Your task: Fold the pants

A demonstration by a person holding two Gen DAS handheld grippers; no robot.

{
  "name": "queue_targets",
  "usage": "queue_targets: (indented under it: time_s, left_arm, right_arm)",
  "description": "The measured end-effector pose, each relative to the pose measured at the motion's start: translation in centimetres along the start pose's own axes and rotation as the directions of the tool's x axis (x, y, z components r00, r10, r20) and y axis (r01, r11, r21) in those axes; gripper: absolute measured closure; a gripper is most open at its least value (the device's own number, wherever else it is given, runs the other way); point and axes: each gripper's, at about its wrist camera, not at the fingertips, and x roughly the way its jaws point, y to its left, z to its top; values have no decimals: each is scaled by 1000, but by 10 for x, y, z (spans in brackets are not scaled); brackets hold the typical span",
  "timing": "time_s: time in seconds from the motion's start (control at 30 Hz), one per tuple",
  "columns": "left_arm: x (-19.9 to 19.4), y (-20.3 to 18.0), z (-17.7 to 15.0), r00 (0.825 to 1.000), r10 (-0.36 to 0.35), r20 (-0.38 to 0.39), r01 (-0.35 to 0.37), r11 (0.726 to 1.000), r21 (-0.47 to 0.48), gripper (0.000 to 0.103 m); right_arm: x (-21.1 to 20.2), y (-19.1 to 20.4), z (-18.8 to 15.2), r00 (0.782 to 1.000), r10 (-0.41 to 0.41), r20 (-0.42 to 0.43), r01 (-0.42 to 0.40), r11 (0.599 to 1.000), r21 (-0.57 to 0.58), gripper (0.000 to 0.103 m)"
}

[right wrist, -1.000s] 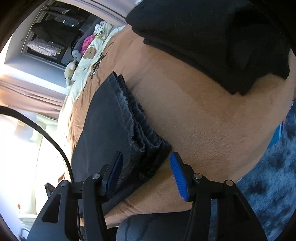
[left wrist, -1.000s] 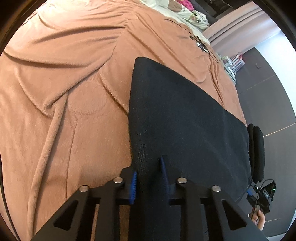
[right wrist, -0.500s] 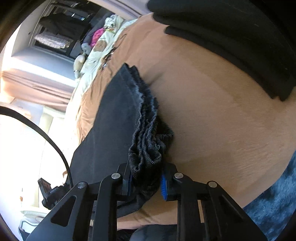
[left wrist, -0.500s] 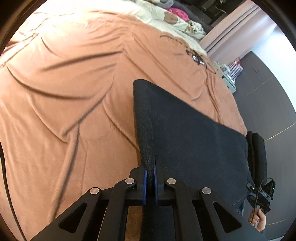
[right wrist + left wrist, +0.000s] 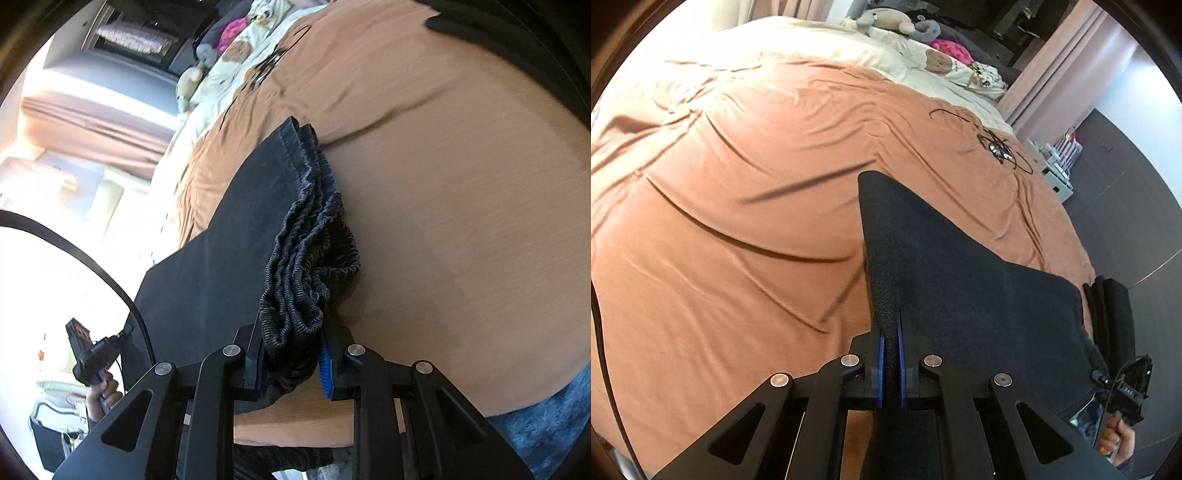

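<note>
**Both hand-held grippers clamped on the pants over the bed**

You worked over a wide bed [image 5: 731,229] covered by a rumpled orange-brown blanket [image 5: 461,206]. The dark pants [image 5: 960,280] lay stretched across it, reaching from one hand-held gripper to the other.

Your left hand-held gripper [image 5: 890,354] was pinched nearly shut on a thin folded edge of the pants. The cloth rose straight out from between its blue pads [image 5: 881,363] and ran away from the camera as a ridge lifted off the blanket, then sloped down to the right.

Your right hand-held gripper [image 5: 293,354] gripped the gathered, ribbed waistband [image 5: 303,266], a thick bunch that kept its jaws partly apart. Its jaws had just been closing onto that bunch, which sat between the pads and spilled above them. The flat of the pants spread away to the left from there.

Only the left wrist view showed the cream pillows [image 5: 886,55] and soft toys [image 5: 886,18] at the head of the bed, the tangle of black cable [image 5: 997,147] on the blanket, and your right hand [image 5: 1117,439] at the far end of the pants. Only the right wrist view showed the waistband's ribbing up close, another dark garment [image 5: 480,33] at the top edge, a blue rug [image 5: 546,417] below the bed, and your left hand [image 5: 101,397] around its handle.
</note>
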Motion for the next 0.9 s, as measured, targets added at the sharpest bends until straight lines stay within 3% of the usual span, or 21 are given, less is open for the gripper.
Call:
queue_targets:
  time_s: [0.37,0.53,0.63,0.77,0.87,0.9]
  left_arm:
    - [-31,60,15,998,48,42,-47,999,-14,97]
    - [-41,91,13,996,66,59,-62,996,-65,97]
    - [-27,104,2,998,56,19,-54,995,-87,97]
    - [-8,114,-15,994,99,-40,-103,989,-107,96]
    - [-2,123,-26,994,88,-59,-96,986,-135,84]
    - [-1,126,-31,995,78,-60,-86,985,-147,74]
  right_arm:
    - [49,34,4,995,14,-97,-21,997,-70,84]
    - [67,41,9,990,-45,-132,32,994,-104,83]
    - [70,26,16,987,-81,-141,70,994,-78,80]
    - [62,12,23,984,-119,-131,111,991,-71,68]
    - [48,13,31,984,-147,-101,136,984,-111,68]
    - [44,17,32,982,-166,-88,154,979,-136,68]
